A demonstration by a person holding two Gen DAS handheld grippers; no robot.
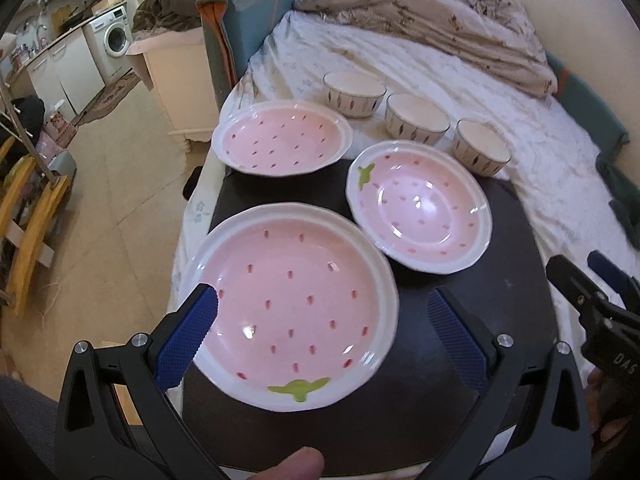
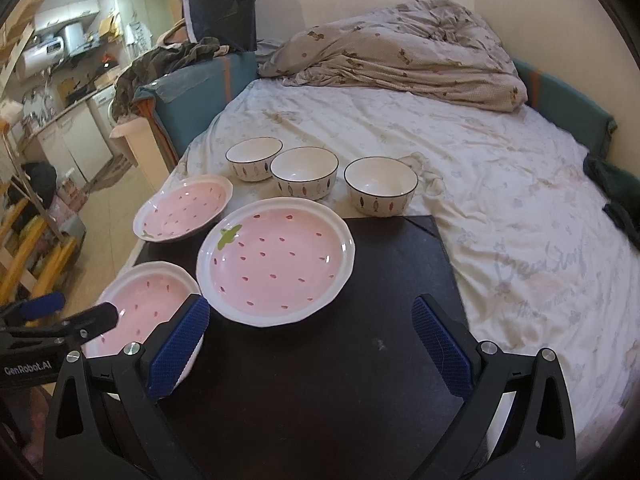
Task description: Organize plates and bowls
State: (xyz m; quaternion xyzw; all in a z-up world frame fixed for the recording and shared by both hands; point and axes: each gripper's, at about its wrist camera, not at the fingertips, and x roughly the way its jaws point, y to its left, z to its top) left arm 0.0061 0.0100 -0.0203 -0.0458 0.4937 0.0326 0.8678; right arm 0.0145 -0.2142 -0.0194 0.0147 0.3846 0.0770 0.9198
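The left gripper (image 1: 322, 316), wide open and holding nothing, straddles the nearest of 3 pink plates (image 1: 294, 304). 3 bowls (image 1: 416, 116) sit beyond. The right gripper (image 2: 310, 340) is open, empty. Best to pinch the rim squarely.

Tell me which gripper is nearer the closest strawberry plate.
Left. The left gripper hangs open right over that plate; the right gripper hovers open over the black board beside it.
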